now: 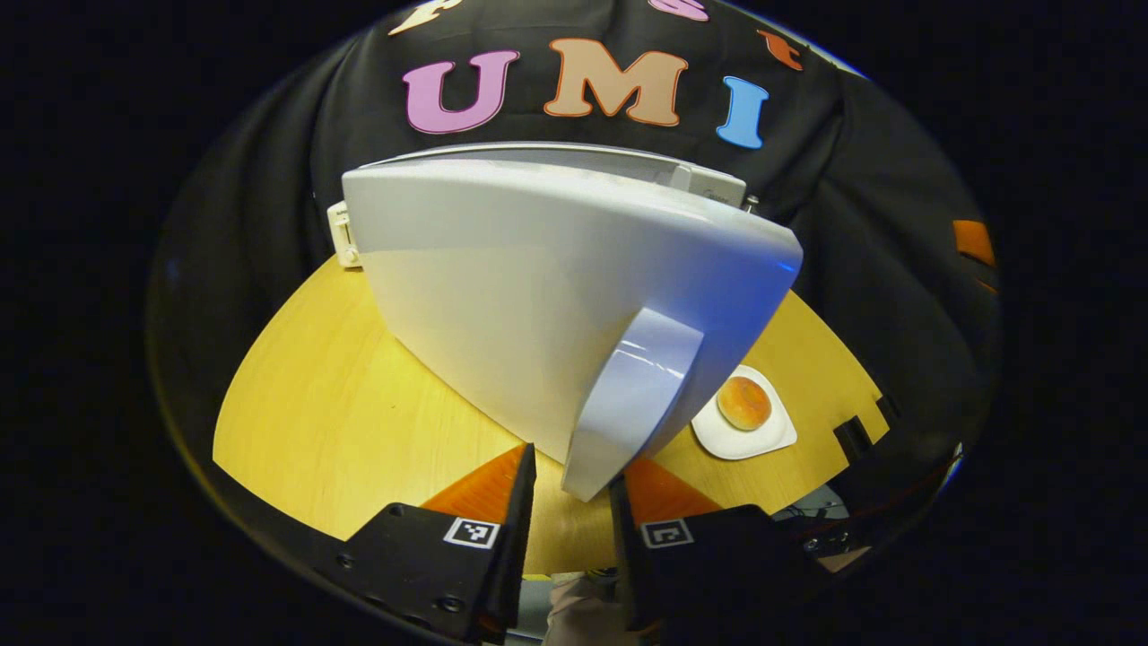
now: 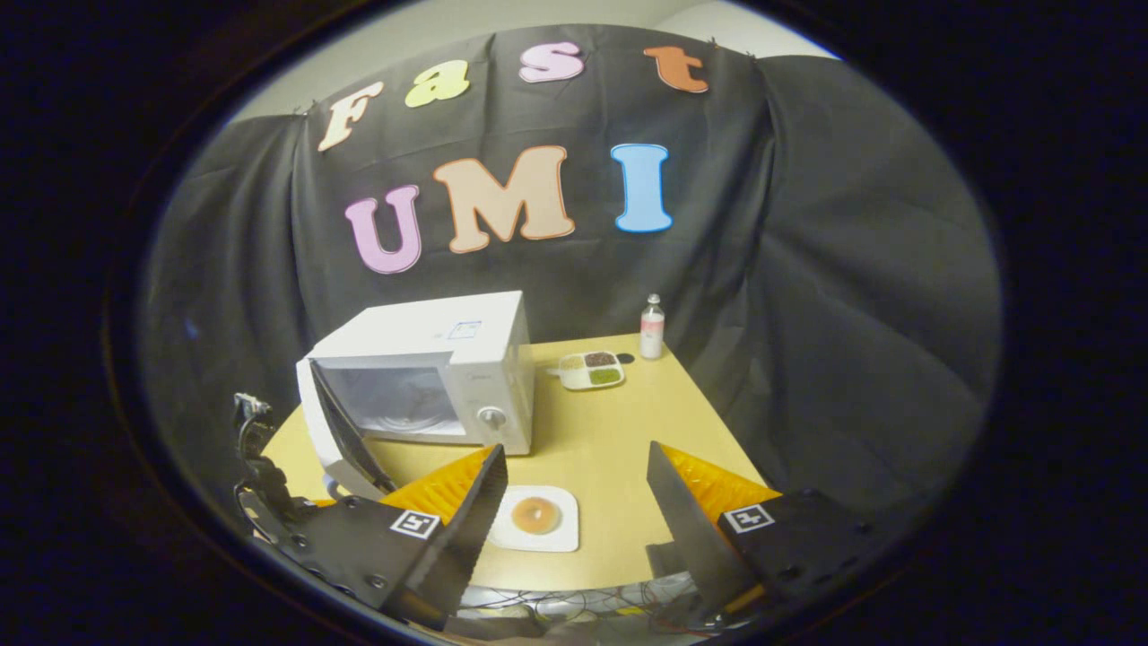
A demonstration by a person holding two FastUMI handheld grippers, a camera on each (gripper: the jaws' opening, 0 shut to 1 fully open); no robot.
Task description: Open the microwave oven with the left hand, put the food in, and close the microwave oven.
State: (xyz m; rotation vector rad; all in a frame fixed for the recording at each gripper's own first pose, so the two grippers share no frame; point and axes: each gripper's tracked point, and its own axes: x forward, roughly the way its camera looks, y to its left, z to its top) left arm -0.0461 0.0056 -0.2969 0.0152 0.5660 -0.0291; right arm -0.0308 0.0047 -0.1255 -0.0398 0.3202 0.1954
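Observation:
The white microwave [image 2: 430,345] stands at the table's back left with its door [image 2: 345,440] swung wide open. In the left gripper view the door [image 1: 538,296] looms close, and its handle [image 1: 632,395] ends between the fingers of my left gripper [image 1: 574,467]. The handle touches the right finger, and a thin gap shows at the left finger. The bun [image 2: 535,516] lies on a white plate [image 2: 560,540] near the front edge, also seen right of the door as the bun [image 1: 744,402]. My right gripper [image 2: 576,451] hovers open above the plate and holds nothing.
On the round wooden table [image 2: 628,431], a divided dish [image 2: 590,370] with several foods and a small bottle [image 2: 652,327] stand at the back, right of the microwave. The open door spans the table's left front. Cables hang below the front edge.

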